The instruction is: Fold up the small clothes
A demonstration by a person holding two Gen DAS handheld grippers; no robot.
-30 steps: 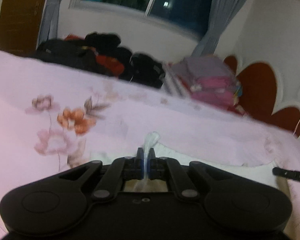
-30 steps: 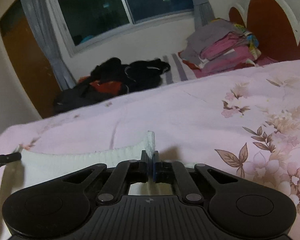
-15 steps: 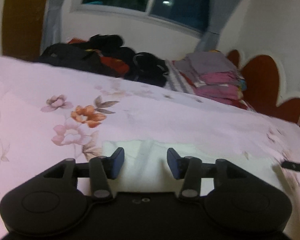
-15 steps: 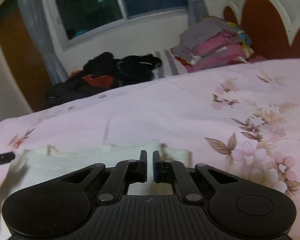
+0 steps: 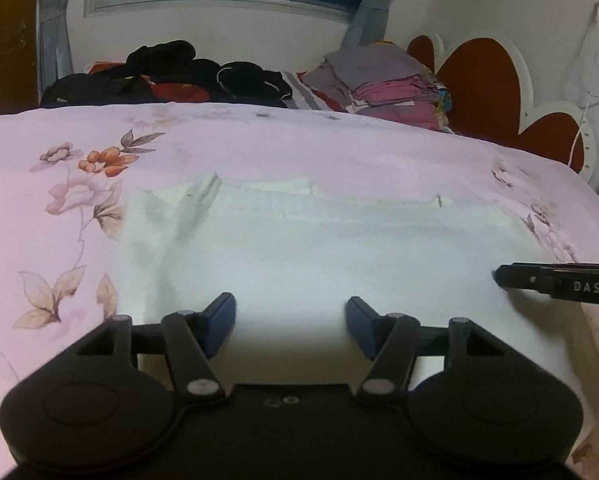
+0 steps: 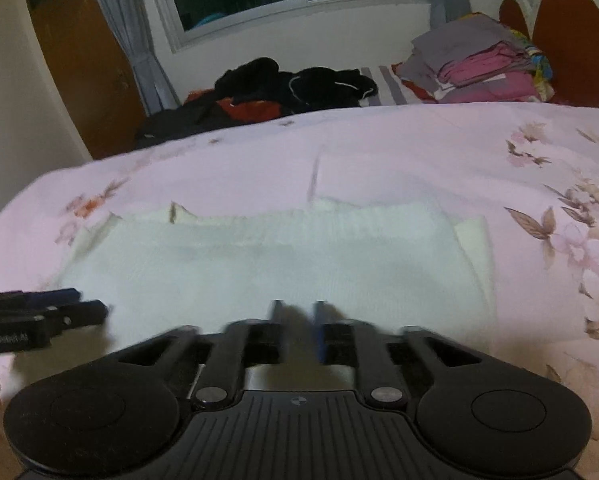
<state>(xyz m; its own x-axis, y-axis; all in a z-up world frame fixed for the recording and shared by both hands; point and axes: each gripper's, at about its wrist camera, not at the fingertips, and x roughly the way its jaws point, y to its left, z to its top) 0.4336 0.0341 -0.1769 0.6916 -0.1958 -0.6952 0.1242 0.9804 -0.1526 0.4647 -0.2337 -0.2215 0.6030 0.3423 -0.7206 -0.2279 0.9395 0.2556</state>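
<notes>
White knit garment (image 5: pixel 319 248), spread flat across pink floral bedspread (image 5: pixel 259 140), ribbed band along its far edge, one wrinkled flap at its far-left corner. Judged to be between folds: cloth laid out, next grip not yet taken. For a clean fold, best to smooth that rumpled corner first, then pinch both near corners of the garment at matching heights, lift together and carry the near edge over to meet the ribbed band, keeping the cloth taut between the two tools to avoid a crooked crease. Left gripper (image 5: pixel 291 320) poised over the garment's near edge, jaws spread wide, blue pads (image 5: pixel 219 320) well apart, nothing between them, contact with the cloth beneath impossible to tell. Right gripper (image 6: pixel 297 316) likewise over the near edge, towards the garment's right half, motion-blurred, jaws parted only narrowly, gripping nothing visible. From the left wrist, tip of the right tool jutting in over the garment's right side; from the right wrist, left tool over its left side. Beyond the garment's far edge, heap of dark clothes (image 6: pixel 291 84) and stack of folded laundry (image 6: pixel 479 68).
</notes>
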